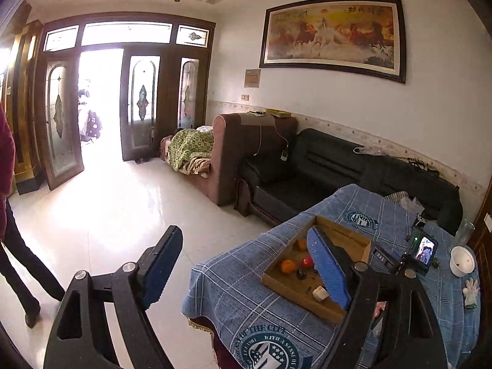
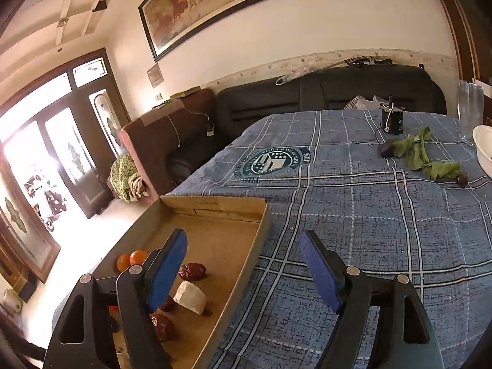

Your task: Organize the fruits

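Right wrist: wrinkled dark-red dates [image 2: 192, 271], oranges [image 2: 131, 259] in cardboard tray [image 2: 215, 204]; both claws apart.

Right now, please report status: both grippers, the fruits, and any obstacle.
Left gripper open, empty. Right gripper open, empty, over edge of cardboard tray. Oranges, red dates, white chunk in tray. Leafy stem loose on tablecloth.
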A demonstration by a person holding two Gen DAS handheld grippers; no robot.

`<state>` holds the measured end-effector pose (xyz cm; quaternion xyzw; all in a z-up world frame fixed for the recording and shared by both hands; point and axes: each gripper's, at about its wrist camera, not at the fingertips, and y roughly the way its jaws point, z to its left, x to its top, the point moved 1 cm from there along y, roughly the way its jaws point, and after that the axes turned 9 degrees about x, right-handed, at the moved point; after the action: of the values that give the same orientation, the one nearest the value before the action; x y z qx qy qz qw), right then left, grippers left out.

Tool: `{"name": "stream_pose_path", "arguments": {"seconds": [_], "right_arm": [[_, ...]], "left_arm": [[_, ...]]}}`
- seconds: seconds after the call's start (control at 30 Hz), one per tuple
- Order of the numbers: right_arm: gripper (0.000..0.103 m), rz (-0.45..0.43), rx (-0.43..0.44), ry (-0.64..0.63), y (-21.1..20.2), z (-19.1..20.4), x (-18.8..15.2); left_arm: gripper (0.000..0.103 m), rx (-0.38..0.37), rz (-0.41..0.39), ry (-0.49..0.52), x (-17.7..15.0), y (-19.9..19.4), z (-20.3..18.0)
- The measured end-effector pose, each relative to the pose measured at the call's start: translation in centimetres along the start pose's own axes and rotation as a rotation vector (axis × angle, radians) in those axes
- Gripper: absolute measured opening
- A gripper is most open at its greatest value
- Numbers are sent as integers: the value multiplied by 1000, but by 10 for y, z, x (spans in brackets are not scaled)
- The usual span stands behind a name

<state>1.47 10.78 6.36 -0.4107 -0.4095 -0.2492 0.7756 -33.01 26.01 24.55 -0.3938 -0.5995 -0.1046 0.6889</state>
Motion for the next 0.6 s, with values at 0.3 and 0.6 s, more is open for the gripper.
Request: {"name": "stream_pose_path", "arguments": {"seconds": [0.3, 0.6], "right_arm": [[89, -12, -8, -8, -9, 2, -1], [89, -9, -14, -10, -8, 3, -1]], "left_arm": [[91, 12, -21, 37, -3, 0, -14], [93, 6, 24, -2, -10, 29, -12]]}}
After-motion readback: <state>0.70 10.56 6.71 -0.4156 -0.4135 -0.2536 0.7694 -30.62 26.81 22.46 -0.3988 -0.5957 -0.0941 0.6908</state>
